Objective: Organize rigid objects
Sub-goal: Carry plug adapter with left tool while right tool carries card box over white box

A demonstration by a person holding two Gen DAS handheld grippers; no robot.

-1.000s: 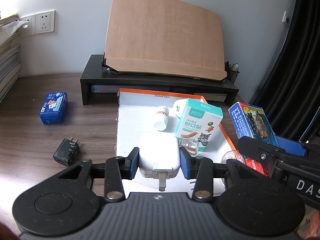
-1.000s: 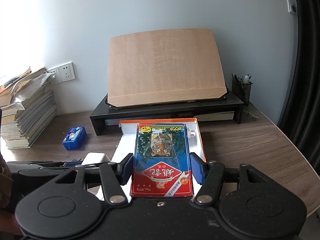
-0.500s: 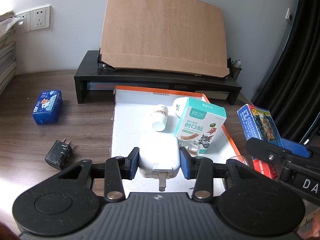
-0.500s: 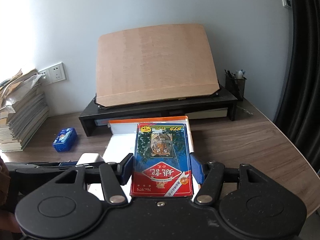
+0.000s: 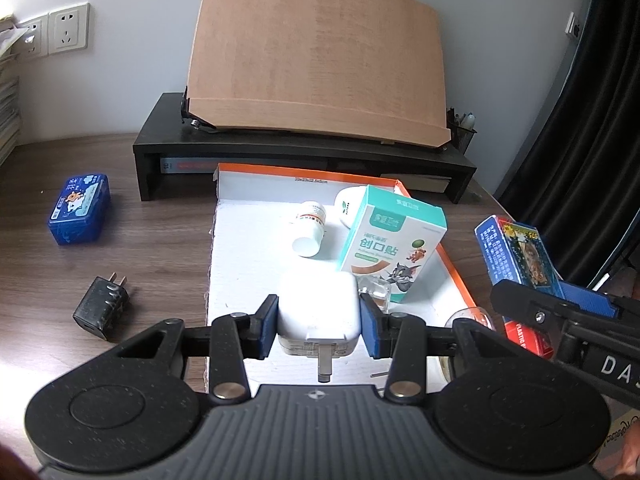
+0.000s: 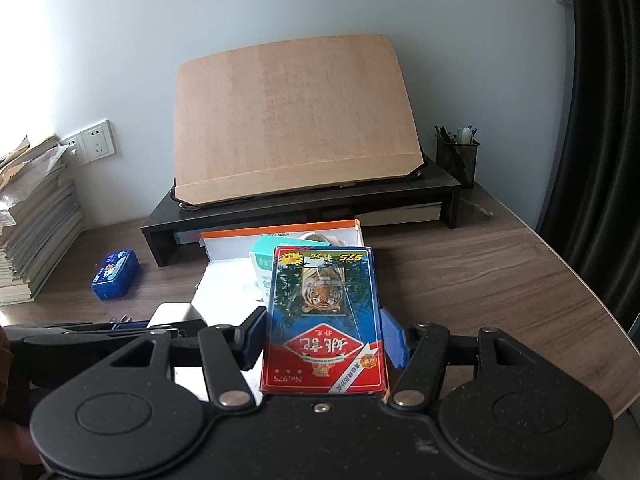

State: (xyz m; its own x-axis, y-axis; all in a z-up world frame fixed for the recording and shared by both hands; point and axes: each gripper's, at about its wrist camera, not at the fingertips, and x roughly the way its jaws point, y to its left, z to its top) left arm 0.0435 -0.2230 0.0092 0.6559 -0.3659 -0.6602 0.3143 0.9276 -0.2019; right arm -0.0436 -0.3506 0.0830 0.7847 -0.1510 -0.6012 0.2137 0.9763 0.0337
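At far left on the wooden worktop [image 5: 160,248] lies a blue case [image 5: 80,215] with a cartoon on its lid, flat and by itself, and nearer the camera a black plug adapter [image 5: 102,307] rests on its side, prongs pointing away. Just beside the adapter starts the shallow white tray with an orange rim [image 5: 248,264] (its bare left half holds nothing but the foam-like liner). Over its near edge the left hand-held gripper [image 5: 319,322] is clenched on a white charger [image 5: 317,312], blue pads pressed against both flanks and a metal prong pointing back toward the camera. Farther in, a small white pill bottle [image 5: 309,229] lies tipped on its side, and next to it a teal-and-white bandage box [image 5: 394,243] stands tilted, with a white rounded container [image 5: 349,205] behind it, mostly hidden. A small clear item sits at the foot of the box; I cannot tell what it is. At right, beyond the tray's orange edge, the right hand-held gripper [image 6: 324,338] grasps a blue-and-red pack of playing cards [image 6: 325,318] printed with a tiger, held lengthwise between its fingers above the worktop. Behind everything a black monitor riser [image 6: 304,210] carries a tilted wooden board [image 6: 292,120], and a mesh pen cup [image 6: 457,156] stands at its right end.
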